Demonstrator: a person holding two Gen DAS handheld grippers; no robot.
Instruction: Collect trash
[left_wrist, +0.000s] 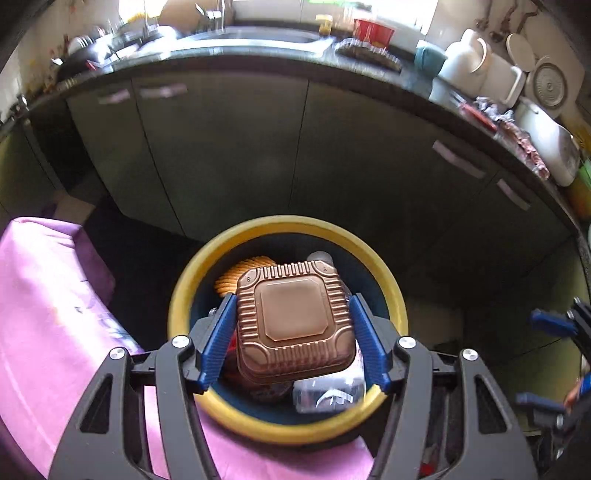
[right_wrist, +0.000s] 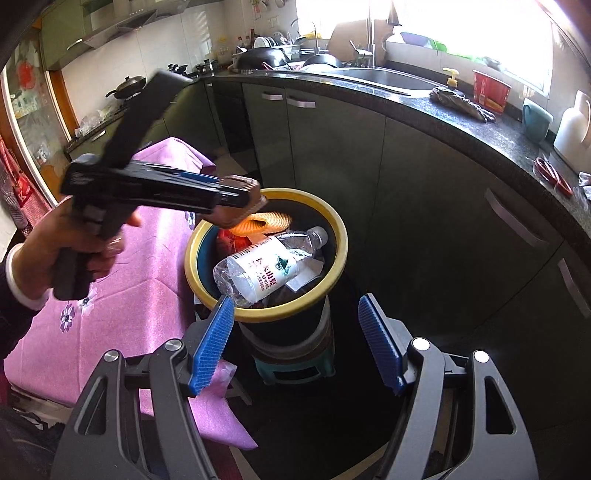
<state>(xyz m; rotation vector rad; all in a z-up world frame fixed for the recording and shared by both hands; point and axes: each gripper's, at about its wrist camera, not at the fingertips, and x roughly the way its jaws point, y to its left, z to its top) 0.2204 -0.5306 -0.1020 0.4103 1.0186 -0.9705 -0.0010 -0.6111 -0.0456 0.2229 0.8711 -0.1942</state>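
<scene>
A copper-coloured ribbed plastic tray (left_wrist: 295, 319) sits between my left gripper's (left_wrist: 293, 314) blue pads, held directly over the yellow-rimmed trash bin (left_wrist: 207, 273). The bin (right_wrist: 336, 229) holds a crushed clear water bottle (right_wrist: 266, 264), an orange mesh piece (right_wrist: 267, 221) and wrappers. In the right wrist view the left gripper (right_wrist: 243, 201) reaches over the bin's left rim with the tray (right_wrist: 255, 184) in it. My right gripper (right_wrist: 295, 317) is open and empty, just in front of the bin.
The bin stands on a small teal stool (right_wrist: 295, 369) on a dark floor. A table with a pink cloth (right_wrist: 122, 280) is to the left. Dark kitchen cabinets (right_wrist: 424, 184) and a cluttered counter with a sink (right_wrist: 388, 77) run behind and to the right.
</scene>
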